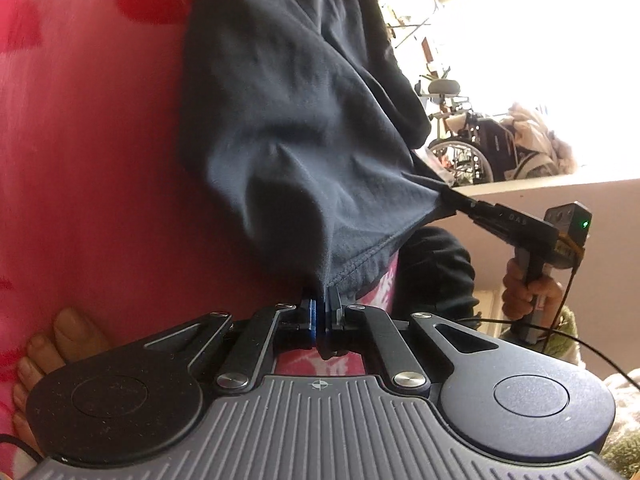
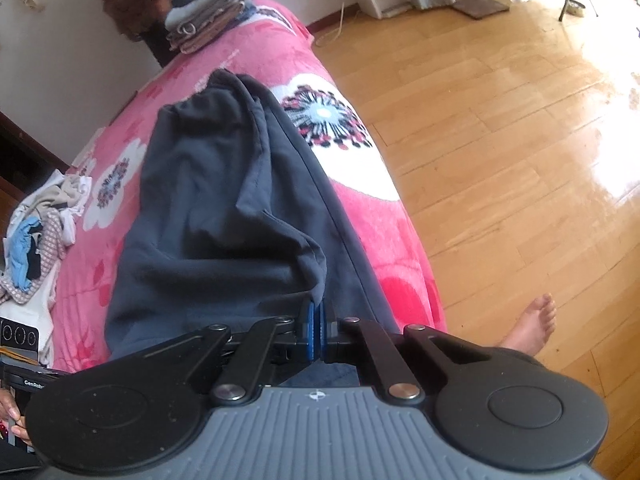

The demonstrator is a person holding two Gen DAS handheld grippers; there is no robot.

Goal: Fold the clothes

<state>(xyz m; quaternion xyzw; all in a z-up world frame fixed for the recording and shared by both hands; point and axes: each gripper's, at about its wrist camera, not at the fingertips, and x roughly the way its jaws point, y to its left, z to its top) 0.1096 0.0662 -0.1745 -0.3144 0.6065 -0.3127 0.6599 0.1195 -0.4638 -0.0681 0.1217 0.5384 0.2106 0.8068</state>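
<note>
A dark grey garment (image 1: 300, 120) lies stretched along a pink flowered blanket (image 1: 80, 160) on a bed. My left gripper (image 1: 322, 300) is shut on its stitched hem corner, with cloth pinched between the blue pads. In the same view, to the right, my right gripper (image 1: 456, 200) pulls the other corner taut, and a hand holds its handle. The right wrist view shows the garment (image 2: 208, 208) running away over the blanket (image 2: 360, 208), its near edge bunched and lifted, with my right gripper (image 2: 319, 308) shut on that fold.
A stack of folded clothes (image 2: 204, 20) sits at the bed's far end. A loose laundry pile (image 2: 36, 240) lies on the left. The wooden floor (image 2: 500, 140) is to the right, with a bare foot (image 2: 532, 324) by the bed. A wheelchair (image 1: 476, 148) stands in the background.
</note>
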